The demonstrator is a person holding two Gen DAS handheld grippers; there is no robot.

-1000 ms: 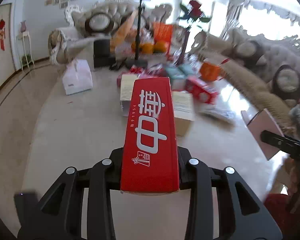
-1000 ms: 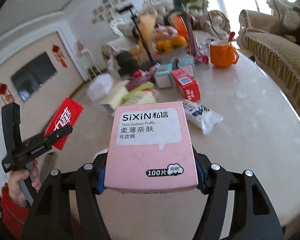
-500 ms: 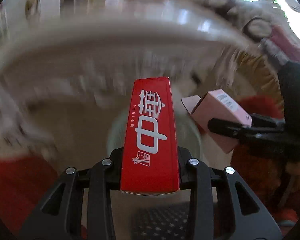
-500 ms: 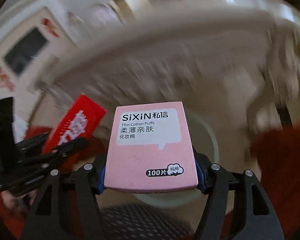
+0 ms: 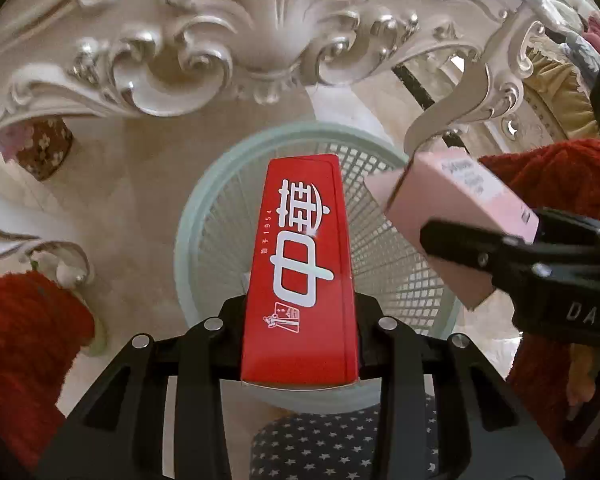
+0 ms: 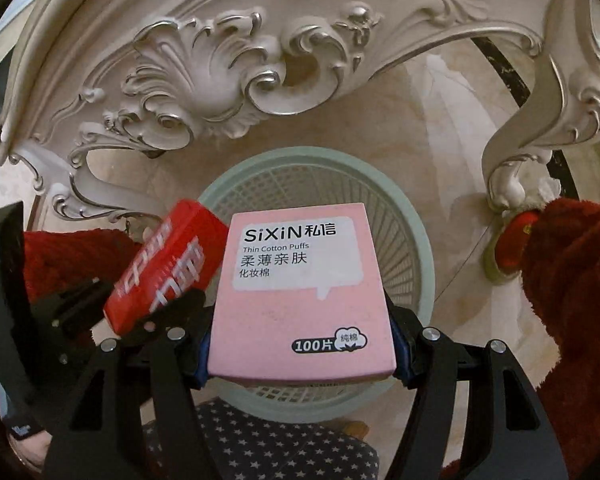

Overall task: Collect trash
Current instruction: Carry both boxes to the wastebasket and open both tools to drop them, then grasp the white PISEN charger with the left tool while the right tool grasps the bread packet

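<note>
My left gripper [image 5: 300, 332] is shut on a long red box [image 5: 302, 264] with white characters, held over a pale green mesh waste basket [image 5: 384, 248] on the floor. My right gripper [image 6: 300, 354] is shut on a pink cotton-puff box [image 6: 300, 292], which also hangs above the basket [image 6: 416, 256]. In the left wrist view the pink box [image 5: 452, 208] sits at the right in the other gripper. In the right wrist view the red box [image 6: 168, 264] sits at the left, close beside the pink one.
The carved white apron of the table [image 5: 236, 40] arches over the basket, with an ornate leg [image 6: 508, 160] at the right. Red sleeves [image 5: 24, 344] flank both views. Dark star-patterned fabric [image 6: 260, 444] lies just below the basket. The floor [image 6: 432, 100] is glossy beige tile.
Both grippers dropped from above the cluttered tabletop to below its edge and tipped downward. Each box now hangs over the green basket, still gripped.
</note>
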